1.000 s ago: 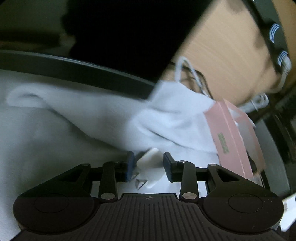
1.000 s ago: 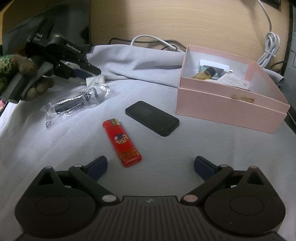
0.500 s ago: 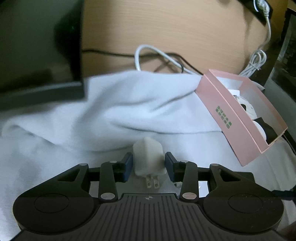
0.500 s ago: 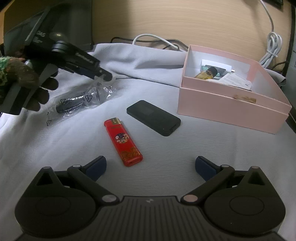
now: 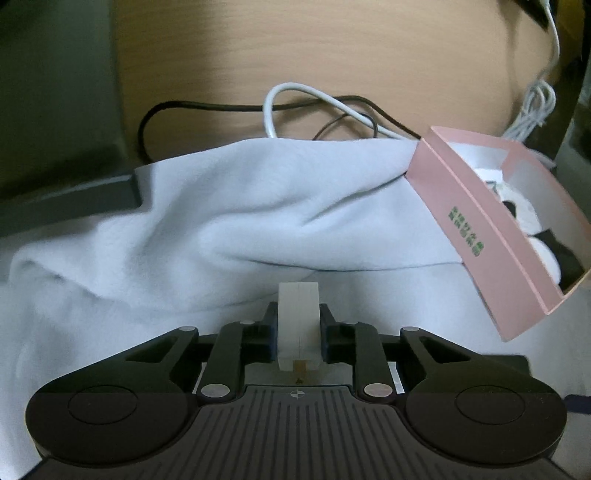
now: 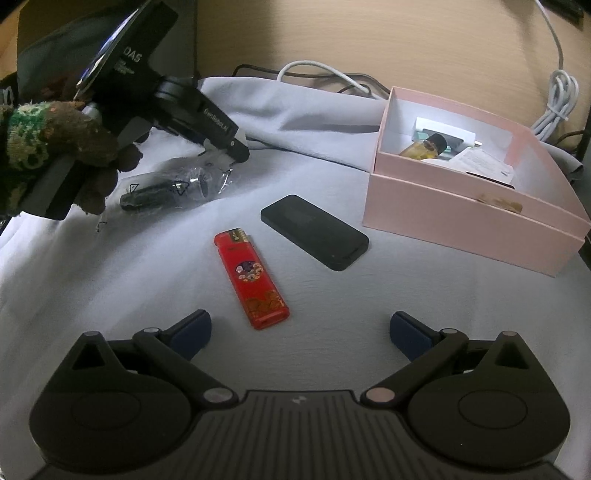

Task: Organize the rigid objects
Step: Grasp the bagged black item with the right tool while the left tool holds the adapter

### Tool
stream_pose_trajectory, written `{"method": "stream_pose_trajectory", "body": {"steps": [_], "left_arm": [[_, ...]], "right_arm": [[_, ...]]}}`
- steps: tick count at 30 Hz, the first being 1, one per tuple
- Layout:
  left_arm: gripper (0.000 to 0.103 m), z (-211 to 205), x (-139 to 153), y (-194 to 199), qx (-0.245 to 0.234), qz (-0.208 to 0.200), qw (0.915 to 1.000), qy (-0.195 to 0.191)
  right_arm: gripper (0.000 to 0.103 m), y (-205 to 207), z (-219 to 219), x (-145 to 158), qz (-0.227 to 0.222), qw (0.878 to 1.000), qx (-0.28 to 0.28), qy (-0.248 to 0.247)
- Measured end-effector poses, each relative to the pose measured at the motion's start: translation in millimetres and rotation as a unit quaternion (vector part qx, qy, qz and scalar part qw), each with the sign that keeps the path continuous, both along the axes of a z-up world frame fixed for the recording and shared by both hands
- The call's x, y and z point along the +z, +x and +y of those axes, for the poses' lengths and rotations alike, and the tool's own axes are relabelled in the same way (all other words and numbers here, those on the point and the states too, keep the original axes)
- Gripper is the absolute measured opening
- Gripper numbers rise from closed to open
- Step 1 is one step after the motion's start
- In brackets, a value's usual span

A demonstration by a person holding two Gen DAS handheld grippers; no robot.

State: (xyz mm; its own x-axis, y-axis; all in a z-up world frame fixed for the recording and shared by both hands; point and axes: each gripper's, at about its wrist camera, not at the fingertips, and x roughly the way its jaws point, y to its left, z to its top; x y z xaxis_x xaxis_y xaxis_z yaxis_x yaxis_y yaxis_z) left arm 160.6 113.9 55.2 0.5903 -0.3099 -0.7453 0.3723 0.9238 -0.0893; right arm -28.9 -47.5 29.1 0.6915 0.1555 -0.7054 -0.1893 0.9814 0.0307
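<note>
My left gripper [image 5: 297, 326] is shut on a white plug adapter [image 5: 297, 314] and holds it above the grey cloth [image 5: 221, 206], left of the pink box [image 5: 476, 236]. In the right wrist view the left gripper [image 6: 236, 149] hangs over a black item in a clear plastic bag [image 6: 166, 188]. My right gripper [image 6: 299, 328] is open and empty, low over the cloth [image 6: 110, 280]. Just ahead of it lie a red lighter [image 6: 253, 277] and a flat black device [image 6: 314, 230]. The open pink box [image 6: 469, 218] at the right holds a small amber bottle [image 6: 424, 147] and papers.
White and black cables [image 5: 317, 110] lie behind the cloth against a wooden wall [image 6: 369, 33]. A coiled white cable [image 6: 557, 99] hangs at the far right. A dark monitor base [image 5: 70, 195] stands at the left.
My left gripper has lifted the white adapter off the cloth beside the plastic bag and swung right, toward the pink box. The right gripper has stayed nearly still and open.
</note>
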Motion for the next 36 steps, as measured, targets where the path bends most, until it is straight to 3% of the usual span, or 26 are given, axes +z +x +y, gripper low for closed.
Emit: {"method": "stream_pose_trajectory", "body": {"steps": [2,6,10,13,18,21,23,24,26,29,31,33,36], "left_arm": [[0.024,10,6,-12,0.009,0.000,0.9999,-0.014],[0.024,46,24,-55,0.059,0.000,0.9969,-0.052],[0.024,82,33,-113,0.129,0.007,0.9888,-0.075],[0.024,97,32,-152,0.171,0.017,0.9826,-0.070],[0.024,113,19,-198,0.231,0.043,0.9700,-0.064],[0.024,115,9,-213,0.259,0.063,0.9615,-0.067],[0.024,115,8,-222,0.268,0.052,0.9591,-0.073],[0.024,115,7,-226,0.273,0.050,0.9577,-0.076],[0.024,115,7,-228,0.280,0.048,0.9552,-0.082],[0.024,113,5,-231,0.280,0.042,0.9553,-0.087],[0.024,112,4,-235,0.276,0.040,0.9559,-0.090],[0.024,111,3,-234,0.269,0.039,0.9582,-0.088],[0.024,112,3,-231,0.269,0.042,0.9580,-0.089]], "right_arm": [[0.102,3,0,3,0.012,1.000,0.009,-0.003],[0.080,9,1,16,0.039,0.998,0.056,-0.003],[0.078,18,15,39,0.001,0.995,0.101,-0.001],[0.078,33,39,52,-0.032,0.990,0.137,-0.008],[0.078,83,76,65,-0.045,0.983,0.175,0.021],[0.078,121,96,59,-0.020,0.983,0.179,0.034],[0.073,140,105,51,-0.007,0.986,0.162,0.027],[0.067,144,106,48,0.005,0.987,0.159,0.035],[0.064,146,103,42,0.036,0.986,0.150,0.066],[0.057,131,97,36,0.114,0.970,0.172,0.130],[0.057,111,96,38,0.131,0.960,0.203,0.142],[0.057,92,99,46,0.110,0.961,0.227,0.113],[0.057,66,112,59,0.020,0.955,0.293,0.028]]}}
